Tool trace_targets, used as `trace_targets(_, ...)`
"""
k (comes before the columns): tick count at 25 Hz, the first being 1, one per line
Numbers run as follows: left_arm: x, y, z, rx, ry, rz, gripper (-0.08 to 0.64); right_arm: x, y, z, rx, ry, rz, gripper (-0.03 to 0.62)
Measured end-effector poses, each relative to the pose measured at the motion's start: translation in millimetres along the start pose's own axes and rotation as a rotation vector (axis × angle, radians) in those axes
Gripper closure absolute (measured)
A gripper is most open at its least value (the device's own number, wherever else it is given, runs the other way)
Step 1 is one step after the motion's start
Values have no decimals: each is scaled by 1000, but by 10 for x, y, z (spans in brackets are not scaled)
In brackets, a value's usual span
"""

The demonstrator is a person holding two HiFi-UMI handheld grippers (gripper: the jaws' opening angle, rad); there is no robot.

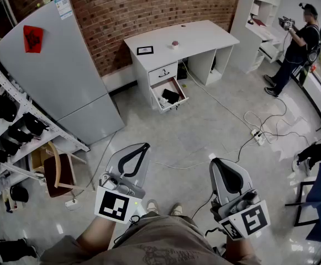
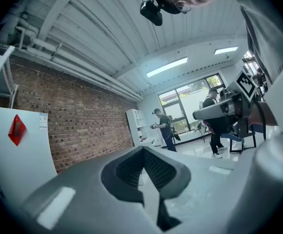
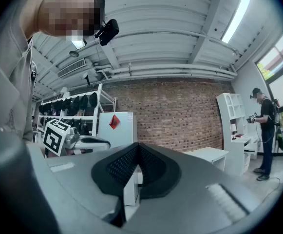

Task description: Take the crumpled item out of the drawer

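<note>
Grey left claw (image 1: 143, 147) and grey right claw (image 1: 214, 161) are held closed and empty, well apart from the white surface (image 1: 204, 36). Its open lower drawer (image 1: 174, 104) holds the dark crumpled item (image 1: 170, 96).

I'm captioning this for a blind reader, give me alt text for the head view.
Seen from above, a person holds grey left tongs and grey right tongs, both shut and empty, well short of a white desk against a brick wall. Its lower white drawer stands open with a dark item inside.
</note>
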State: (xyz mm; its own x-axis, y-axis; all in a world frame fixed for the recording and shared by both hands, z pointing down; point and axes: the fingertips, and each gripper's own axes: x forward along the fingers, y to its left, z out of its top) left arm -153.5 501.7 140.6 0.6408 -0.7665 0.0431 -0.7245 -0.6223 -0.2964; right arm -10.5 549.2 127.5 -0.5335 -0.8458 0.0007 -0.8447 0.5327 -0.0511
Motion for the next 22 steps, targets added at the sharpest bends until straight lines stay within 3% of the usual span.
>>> trace_targets(7,1,-43,42,-29,-3,20,560,-87,-116,10,54,-16,-15,563)
trace_targets(16,92,-220,-1,3,27,10,560,-176,-188,-96,44,18,6,564)
trace_targets(22,189,-360,41,-24,14,31,560,-276,-310,-145,33,30,22,563)
